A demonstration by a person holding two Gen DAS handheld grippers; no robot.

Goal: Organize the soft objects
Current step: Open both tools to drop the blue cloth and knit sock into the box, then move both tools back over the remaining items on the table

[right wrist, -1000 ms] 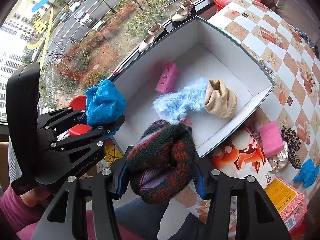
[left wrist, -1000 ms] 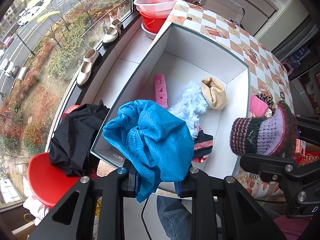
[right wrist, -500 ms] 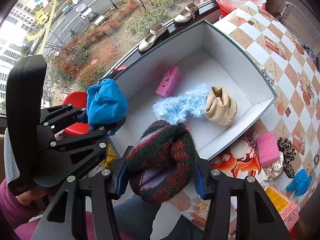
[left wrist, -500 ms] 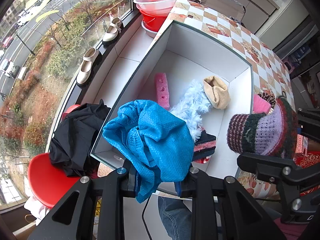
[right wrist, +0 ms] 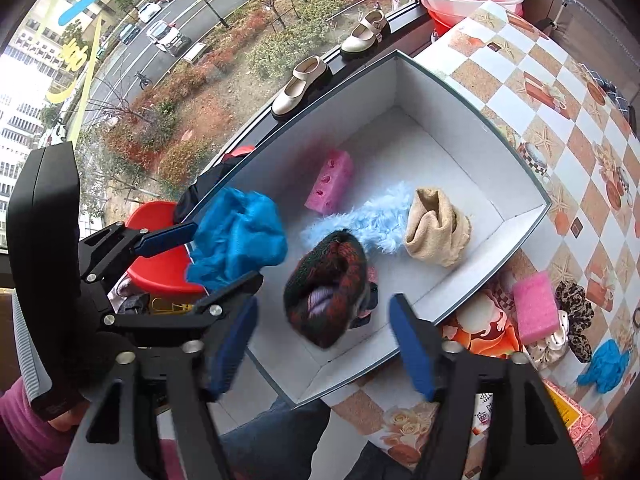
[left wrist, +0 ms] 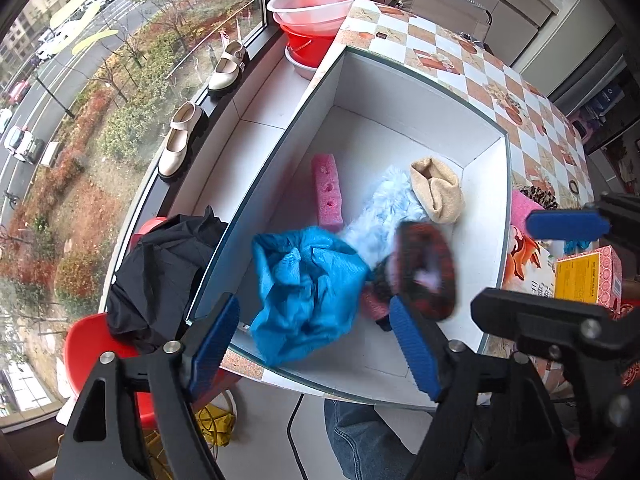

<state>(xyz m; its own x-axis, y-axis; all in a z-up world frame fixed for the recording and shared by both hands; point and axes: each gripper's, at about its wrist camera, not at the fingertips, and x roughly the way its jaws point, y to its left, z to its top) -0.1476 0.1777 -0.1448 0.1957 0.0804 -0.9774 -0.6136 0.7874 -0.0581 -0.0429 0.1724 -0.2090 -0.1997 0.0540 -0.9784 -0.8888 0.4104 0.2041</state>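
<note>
A white box [left wrist: 420, 72] stands on the checkered table, holding a pink sponge [left wrist: 328, 192], a light-blue fluffy piece [left wrist: 384, 216] and a beige knit [left wrist: 438, 188]. My left gripper [left wrist: 314, 340] hangs over the box's near end with its jaws opening. The blue cloth [left wrist: 304, 284] drops free between them, touching neither pad. My right gripper [right wrist: 324, 344] is beside it, jaws opening too. The dark red-green knitted hat [right wrist: 328, 284], blurred, falls clear of its pads into the box.
Right of the box lie a pink sponge [right wrist: 534, 306], a leopard scrunchie [right wrist: 576, 308], a small blue cloth [right wrist: 606, 364] and a pink-yellow carton [left wrist: 588, 276]. Shoes [left wrist: 180, 140] rest on the sill. A red chair [left wrist: 92, 344] with black clothing stands left.
Both grippers went from shut to wide apart. The blue cloth and the knitted hat have left the pads and are dropping into the box.
</note>
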